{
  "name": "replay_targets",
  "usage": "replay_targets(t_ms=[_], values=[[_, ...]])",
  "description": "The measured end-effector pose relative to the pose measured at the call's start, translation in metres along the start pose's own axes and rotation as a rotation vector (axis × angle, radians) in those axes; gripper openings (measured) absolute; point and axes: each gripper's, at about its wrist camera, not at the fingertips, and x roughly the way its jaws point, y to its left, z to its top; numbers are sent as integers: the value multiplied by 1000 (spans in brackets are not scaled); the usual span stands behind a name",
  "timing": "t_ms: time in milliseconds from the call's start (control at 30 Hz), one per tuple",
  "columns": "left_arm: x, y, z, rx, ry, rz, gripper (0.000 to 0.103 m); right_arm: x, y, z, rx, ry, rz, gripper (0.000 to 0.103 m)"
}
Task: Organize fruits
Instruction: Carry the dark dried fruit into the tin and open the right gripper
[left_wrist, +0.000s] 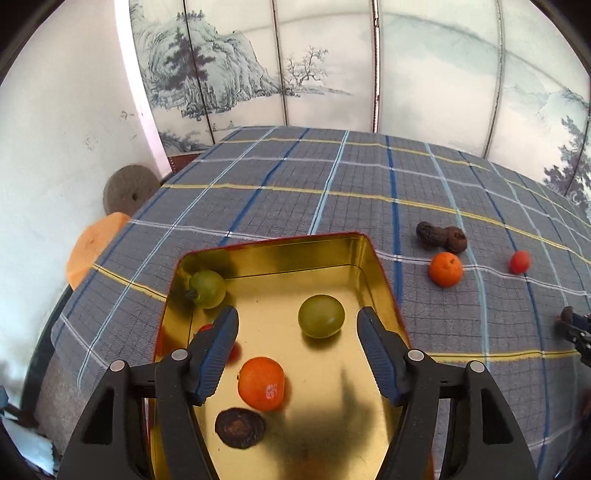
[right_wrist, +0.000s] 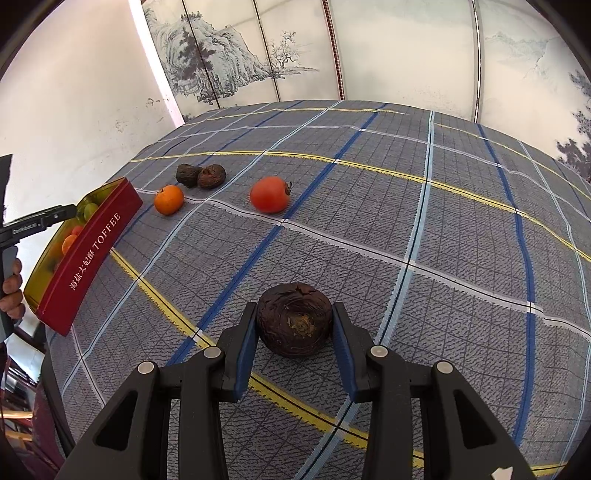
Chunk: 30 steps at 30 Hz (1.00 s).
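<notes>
Painted screens with misty mountains and trees stand behind a table (right_wrist: 369, 229) under a grey checked cloth.

On the cloth sits a red toffee tin (left_wrist: 380, 266) with a shiny gold inside. It holds two green fruits, an orange (left_wrist: 261, 384), a dark wrinkled fruit and a bit of something red. The left gripper (left_wrist: 297, 317) hangs over the tin with its jaws spread and nothing between them. The right gripper (right_wrist: 295, 314) has its jaws pinching a dark wrinkled fruit (right_wrist: 294, 319) on the cloth. Farther back lie a small orange (right_wrist: 168, 199), a red tomato (right_wrist: 269, 194) and two more dark fruits (right_wrist: 201, 175), touching each other.
</notes>
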Motion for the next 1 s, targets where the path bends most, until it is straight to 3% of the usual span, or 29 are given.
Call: replay_targets(t_ms=[533,1000], values=[[-69,-24,-42,46,-87,57,75,2,6,0,-31,5,-27,36],[-97,-32,-69,105,-140,120,85,-8,27,-14,-50,-2,-15,36]])
